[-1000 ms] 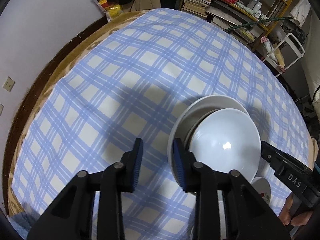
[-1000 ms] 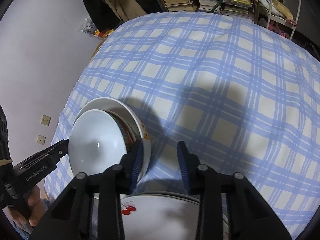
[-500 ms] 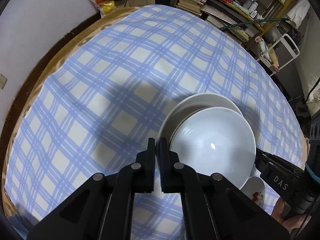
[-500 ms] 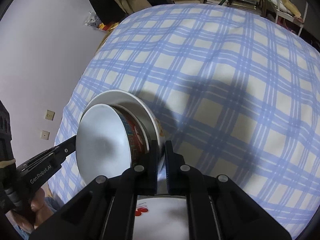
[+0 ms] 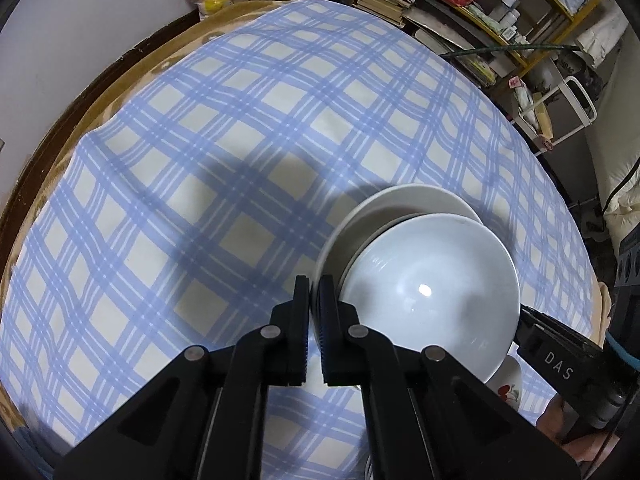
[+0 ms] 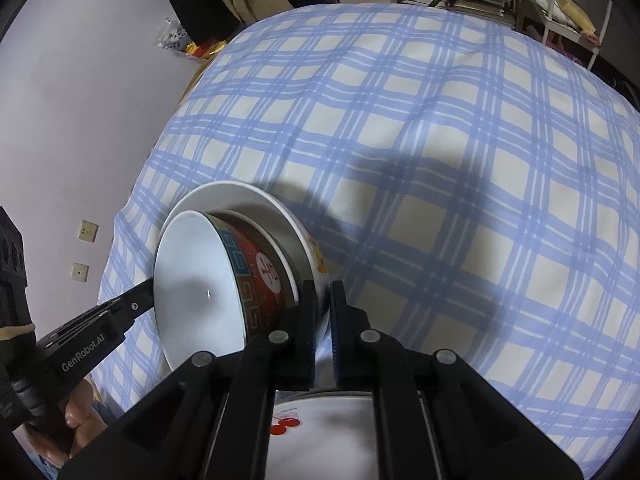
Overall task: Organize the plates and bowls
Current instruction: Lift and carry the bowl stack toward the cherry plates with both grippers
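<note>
A wide white bowl (image 5: 400, 204) holds a smaller bowl (image 5: 428, 292) with a white inside and a red patterned outside (image 6: 260, 276). The pair tilts over the checked tablecloth. My left gripper (image 5: 315, 284) is shut on the wide bowl's near left rim. My right gripper (image 6: 323, 288) is shut on the rim of the same wide bowl (image 6: 240, 196) at the opposite side. A white plate with red cherries (image 6: 320, 432) lies under the right gripper, near the table's front edge. Each view shows the other gripper's black finger (image 5: 552, 344) (image 6: 100, 332) reaching behind the bowls.
The blue-and-white checked cloth (image 5: 240, 140) covers a round table with a brown edge (image 5: 100, 80). Shelves of books and clutter (image 5: 460, 8) stand beyond the far side, with a white rack (image 5: 576, 104) at the right. A hand (image 6: 80, 420) grips the left tool.
Both grippers stood open around the wide bowl's rim a second ago; both have closed on it. The bowls now sit a little more tilted in view.
</note>
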`<act>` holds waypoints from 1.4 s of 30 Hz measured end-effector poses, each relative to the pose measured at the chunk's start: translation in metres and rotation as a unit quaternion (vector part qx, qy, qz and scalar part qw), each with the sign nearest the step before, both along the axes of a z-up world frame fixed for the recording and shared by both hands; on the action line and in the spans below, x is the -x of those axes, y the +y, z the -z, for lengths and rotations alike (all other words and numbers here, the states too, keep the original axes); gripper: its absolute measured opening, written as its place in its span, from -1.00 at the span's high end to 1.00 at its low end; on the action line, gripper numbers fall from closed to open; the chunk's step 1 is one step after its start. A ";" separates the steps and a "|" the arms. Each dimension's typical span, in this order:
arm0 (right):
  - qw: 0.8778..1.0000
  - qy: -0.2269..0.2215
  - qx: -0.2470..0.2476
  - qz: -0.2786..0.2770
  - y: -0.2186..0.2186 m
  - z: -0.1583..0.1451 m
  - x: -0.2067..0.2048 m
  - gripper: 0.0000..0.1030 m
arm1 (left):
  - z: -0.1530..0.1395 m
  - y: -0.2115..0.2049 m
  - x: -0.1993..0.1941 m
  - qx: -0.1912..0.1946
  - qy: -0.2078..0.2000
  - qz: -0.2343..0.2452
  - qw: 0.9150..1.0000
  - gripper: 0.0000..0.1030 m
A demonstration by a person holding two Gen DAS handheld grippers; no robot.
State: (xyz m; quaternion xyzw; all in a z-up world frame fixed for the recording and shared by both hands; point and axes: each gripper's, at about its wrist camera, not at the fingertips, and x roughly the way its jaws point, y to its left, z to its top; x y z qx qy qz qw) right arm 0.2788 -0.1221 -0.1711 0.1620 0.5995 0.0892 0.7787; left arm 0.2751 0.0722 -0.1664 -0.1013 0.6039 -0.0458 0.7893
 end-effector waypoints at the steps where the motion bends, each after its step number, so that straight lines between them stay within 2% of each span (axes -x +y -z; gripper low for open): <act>1: 1.000 0.000 0.000 0.001 0.000 0.000 0.000 0.81 | 0.000 0.000 0.000 0.000 0.000 -0.002 1.000 0.94; 10: 1.000 -0.009 -0.007 0.012 -0.005 0.000 0.006 0.81 | -0.002 -0.006 0.002 -0.028 -0.002 0.002 1.000 0.94; 19: 0.999 -0.023 -0.012 0.032 -0.005 0.000 0.013 0.81 | -0.002 -0.005 0.003 -0.029 -0.009 0.012 0.999 0.94; 42: 1.000 -0.012 0.002 0.015 -0.001 -0.003 0.003 0.81 | -0.003 -0.016 0.002 -0.074 -0.003 0.021 0.997 0.95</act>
